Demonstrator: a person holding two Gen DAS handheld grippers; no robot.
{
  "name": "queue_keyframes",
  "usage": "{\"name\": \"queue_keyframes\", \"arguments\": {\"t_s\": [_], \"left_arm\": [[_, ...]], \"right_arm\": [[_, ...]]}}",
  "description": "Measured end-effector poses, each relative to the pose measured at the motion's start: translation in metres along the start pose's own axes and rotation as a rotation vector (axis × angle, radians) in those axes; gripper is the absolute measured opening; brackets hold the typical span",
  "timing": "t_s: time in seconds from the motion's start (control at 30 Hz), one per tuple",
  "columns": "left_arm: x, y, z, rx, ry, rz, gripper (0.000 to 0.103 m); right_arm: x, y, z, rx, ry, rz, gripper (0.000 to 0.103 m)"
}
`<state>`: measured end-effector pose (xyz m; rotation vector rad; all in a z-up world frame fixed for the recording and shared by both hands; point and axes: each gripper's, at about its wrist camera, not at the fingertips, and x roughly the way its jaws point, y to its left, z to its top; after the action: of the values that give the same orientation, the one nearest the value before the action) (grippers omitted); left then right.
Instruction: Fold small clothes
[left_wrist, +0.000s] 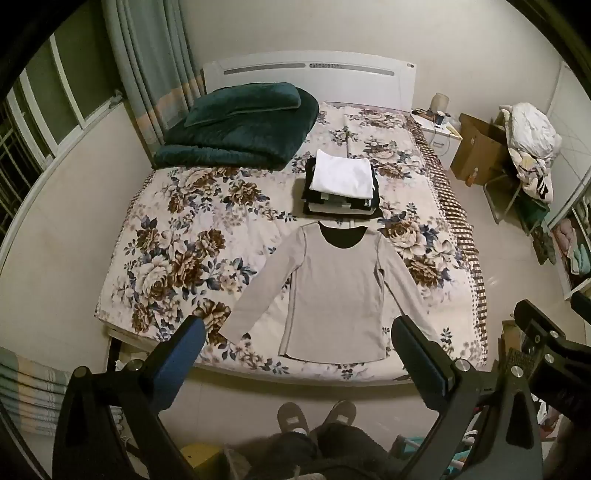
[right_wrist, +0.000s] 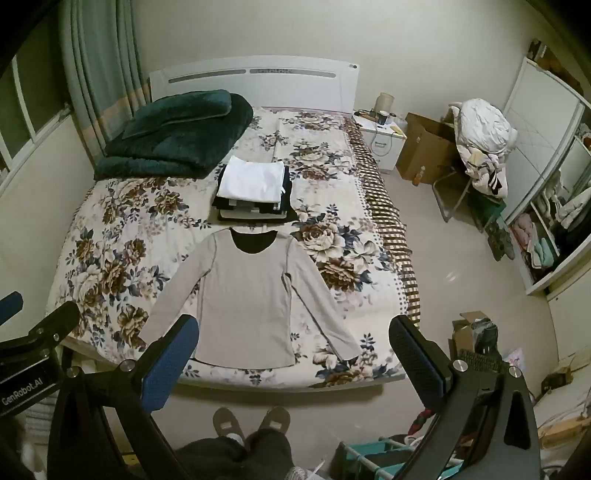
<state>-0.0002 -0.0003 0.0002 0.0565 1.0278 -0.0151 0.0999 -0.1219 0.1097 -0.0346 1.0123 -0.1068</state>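
Two grippers, left gripper (left_wrist: 299, 332) and right gripper (right_wrist: 293, 332), hang with jaws spread wide, grasping nothing, above the bed's (left_wrist: 177, 206) foot. A grey long-sleeved top (left_wrist: 332, 291) lies flat there, collar toward 12 o'clock, hem toward 6. Only the right view shows the wardrobe shelves (right_wrist: 543, 236) at 3 o'clock.

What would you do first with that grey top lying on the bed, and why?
Probably lower both open grippers, left and right, toward the sleeves. The grey top lies flat and unfolded on the bed, sleeves spread out, and neither gripper holds anything. A stack of folded clothes sits just behind it, so folding a sleeve inward seems the likely start.
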Motion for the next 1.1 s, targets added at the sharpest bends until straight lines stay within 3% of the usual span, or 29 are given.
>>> {"name": "queue_keyframes", "arguments": {"t_s": [1.1], "left_arm": [[0.0003,0.0006,0.0,-0.014,-0.015,-0.024,0.103]], "right_arm": [[-0.0045,0.0084,0.0029,-0.001,-0.005,-0.001,0.103]]}}
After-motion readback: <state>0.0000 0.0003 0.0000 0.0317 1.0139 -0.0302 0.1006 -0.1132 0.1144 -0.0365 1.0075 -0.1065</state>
